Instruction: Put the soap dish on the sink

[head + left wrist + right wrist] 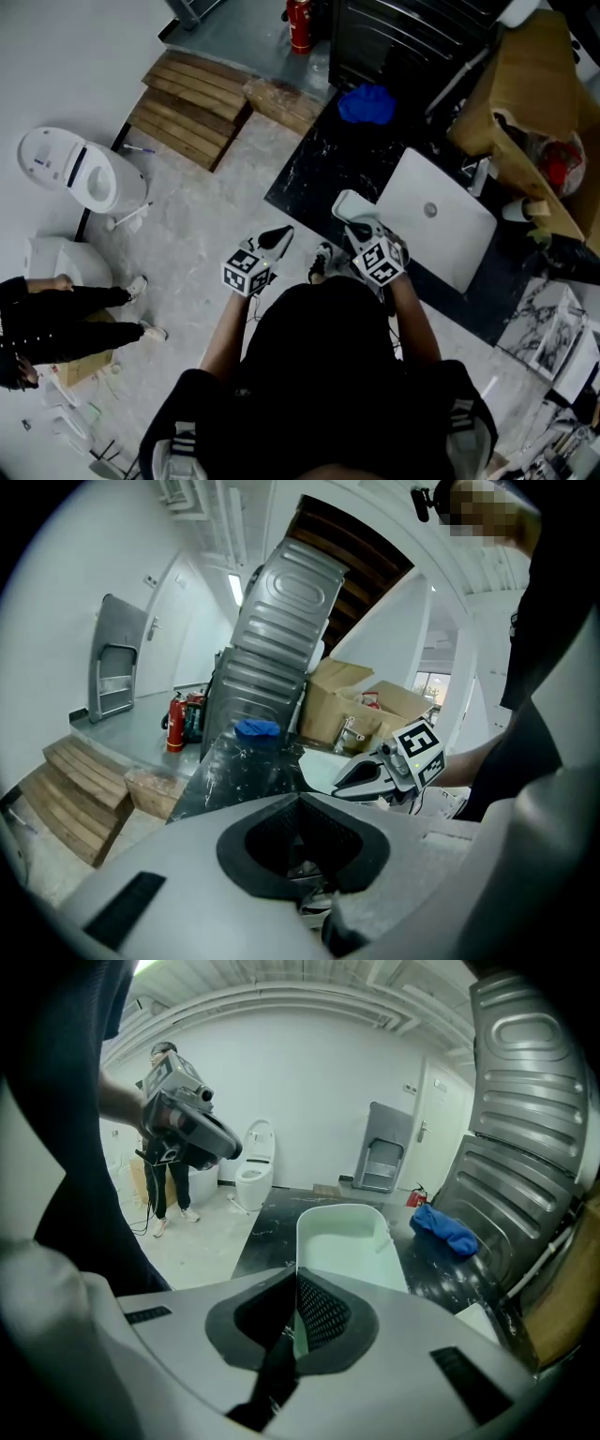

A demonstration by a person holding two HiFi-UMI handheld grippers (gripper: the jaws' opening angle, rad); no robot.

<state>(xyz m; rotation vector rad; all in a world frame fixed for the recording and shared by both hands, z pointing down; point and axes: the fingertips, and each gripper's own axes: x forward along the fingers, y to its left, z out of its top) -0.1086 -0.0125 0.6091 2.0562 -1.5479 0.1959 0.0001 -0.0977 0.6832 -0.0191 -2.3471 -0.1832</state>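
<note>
R gripper (296, 1286): jaws clenched on near rim of soap dish (343, 1238); dish juts fwd over black counter (309, 169). White sink (436, 220) just to its right. L gripper (300, 801): jaws together, empty, beside R on its left.

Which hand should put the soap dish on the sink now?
The right one. The right gripper is shut on the rim of the pale oval soap dish, and the white rectangular sink lies just beyond it on the dark counter. The left gripper holds nothing and is farther away.
</note>
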